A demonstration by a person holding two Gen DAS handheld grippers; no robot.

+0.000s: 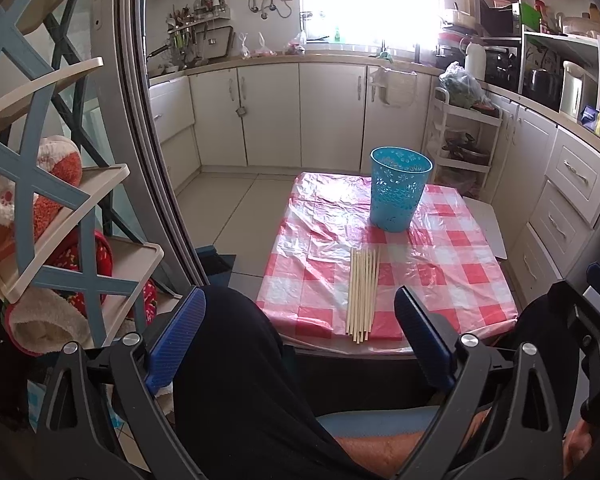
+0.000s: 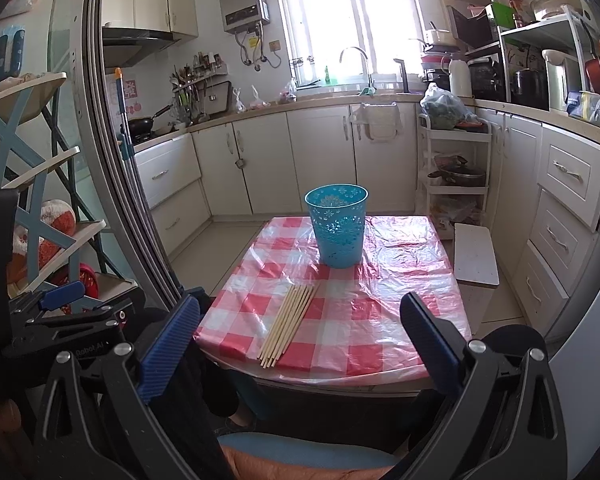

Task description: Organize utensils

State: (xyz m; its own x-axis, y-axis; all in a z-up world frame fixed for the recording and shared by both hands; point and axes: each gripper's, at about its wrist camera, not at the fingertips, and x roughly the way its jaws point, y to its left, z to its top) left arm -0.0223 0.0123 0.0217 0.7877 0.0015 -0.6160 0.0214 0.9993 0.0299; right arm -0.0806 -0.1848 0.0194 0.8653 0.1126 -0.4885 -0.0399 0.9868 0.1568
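Evidently, with both the left gripper (image 1: 298, 338) and right gripper (image 2: 300, 346) spread apart and empty, pinching the thin pale wooden chopsticks (image 1: 363, 294) lying near the table's near edge could roll them off, or a bump could tip the light perforated blue plastic cup (image 1: 399, 189) standing farther back.

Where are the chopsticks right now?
The chopsticks lie in a bundle on the checkered tablecloth at the table's near edge, in front of the blue basket, not touching it; both views show them.

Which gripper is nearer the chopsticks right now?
Neither by much: both the left gripper and right gripper hang open short of the table's near edge. The chopsticks lie bundled there, in front of the blue basket.
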